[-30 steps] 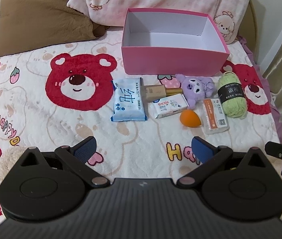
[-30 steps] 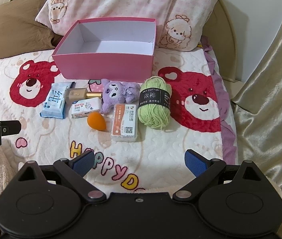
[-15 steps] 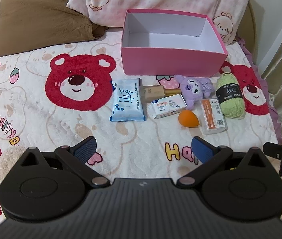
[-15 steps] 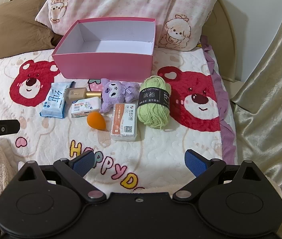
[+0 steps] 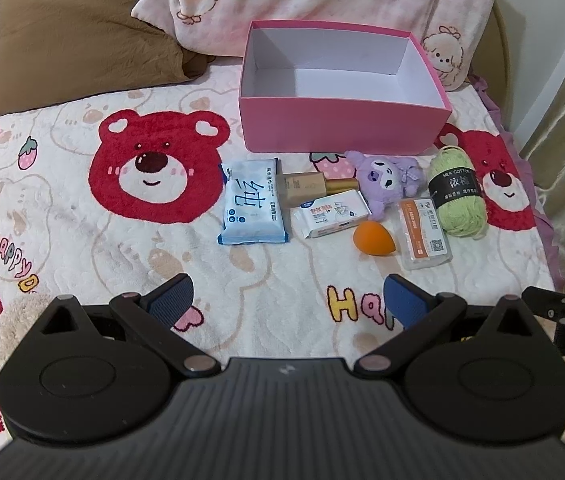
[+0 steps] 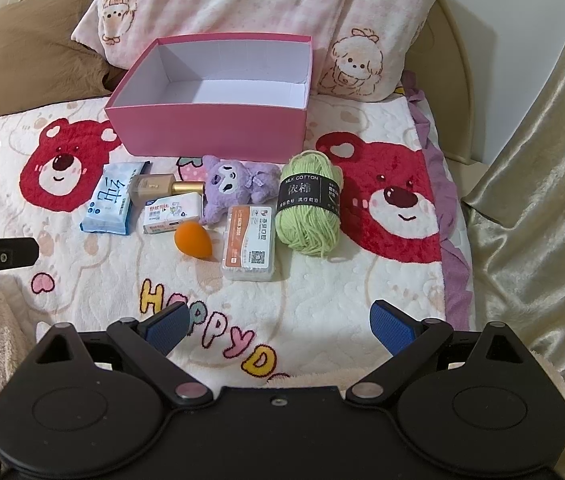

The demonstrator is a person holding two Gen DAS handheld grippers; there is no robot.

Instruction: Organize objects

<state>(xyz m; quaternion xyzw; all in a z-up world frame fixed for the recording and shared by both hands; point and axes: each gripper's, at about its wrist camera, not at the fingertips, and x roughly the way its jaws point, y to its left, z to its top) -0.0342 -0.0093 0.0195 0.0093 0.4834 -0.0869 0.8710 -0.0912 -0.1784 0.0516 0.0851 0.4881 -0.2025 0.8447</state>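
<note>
An empty pink box (image 5: pixel 342 124) (image 6: pixel 206 128) stands on the bed near the pillows. In front of it lie a blue wipes pack (image 5: pixel 251 203) (image 6: pixel 111 198), a beige bottle (image 5: pixel 310 186) (image 6: pixel 158 187), a small white tissue pack (image 5: pixel 332 214) (image 6: pixel 170 213), an orange sponge (image 5: pixel 374 239) (image 6: pixel 193 240), a purple plush (image 5: pixel 388 182) (image 6: pixel 234 186), a clear swab box (image 5: pixel 424 234) (image 6: pixel 251 238) and green yarn (image 5: pixel 457 192) (image 6: pixel 309 204). My left gripper (image 5: pixel 286 300) and right gripper (image 6: pixel 278 324) hover open near the bed's front, holding nothing.
A bear-print blanket (image 5: pixel 82 220) covers the bed. A brown pillow (image 5: pixel 74 36) and a pink pillow (image 6: pixel 262 4) lie behind the box. A beige curtain (image 6: pixel 538 200) hangs at the right. The other gripper shows at each view's edge.
Both views have shifted slightly; the objects sit a little lower and nearer in the right wrist view. Nothing on the bed has moved, and both grippers stay open.
</note>
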